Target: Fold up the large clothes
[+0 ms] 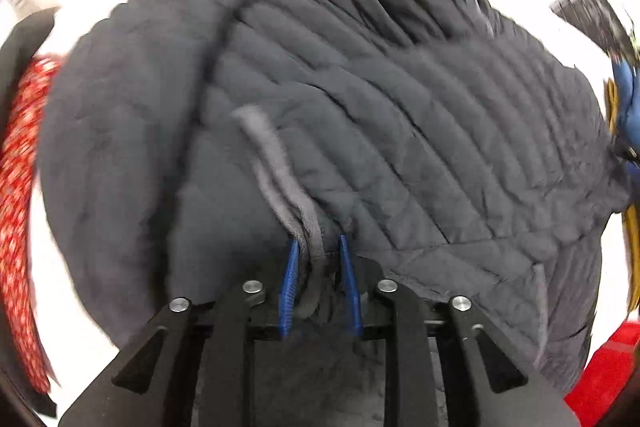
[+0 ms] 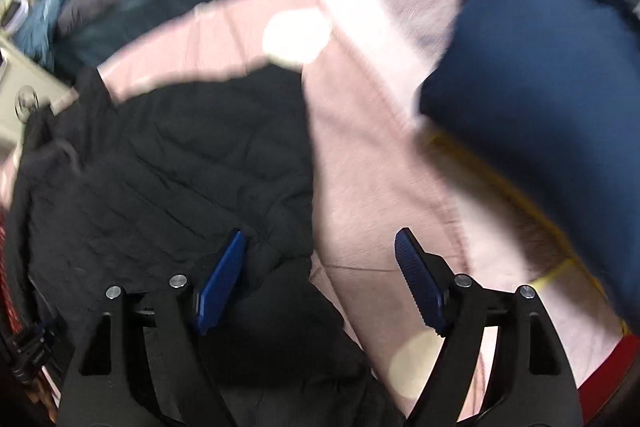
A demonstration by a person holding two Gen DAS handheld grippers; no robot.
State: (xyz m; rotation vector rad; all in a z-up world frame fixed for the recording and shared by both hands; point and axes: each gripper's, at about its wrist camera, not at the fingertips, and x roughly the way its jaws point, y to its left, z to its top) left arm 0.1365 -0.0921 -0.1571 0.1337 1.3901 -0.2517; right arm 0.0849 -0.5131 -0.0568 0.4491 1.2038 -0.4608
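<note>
Quilted dark jacket (image 1: 360, 115) fills most of the left wrist view, spread over a pale surface whose kind I cannot tell. In the right wrist view it lies from 9 to 6 o'clock, resting on a pink garment (image 2: 360, 163).

The left gripper (image 1: 318, 259) has its jaws pressed close on a grey-trimmed edge (image 1: 280, 179) of the jacket, at 6 o'clock in its own view; the bunched cloth runs down between the blue pads. The right gripper (image 2: 320, 251) has its jaws spread wide and holds nothing. It hangs over the jacket's right border where that meets the pink cloth.

Judging by the puffy stitched channels, the jacket is light but bulky, soft and springy, so a fold will likely want to bounce open. The shell looks smooth and may slide between the pads. A bound hem or seam gives the surest hold, since trim is thicker than a single layer of padding. The free edge near 6 o'clock in the right wrist view looks a fair place for the second grip.

A navy garment (image 2: 540, 67) sits at 2 o'clock there, and a red patterned cloth (image 1: 20, 207) at 9 o'clock in the left view.
</note>
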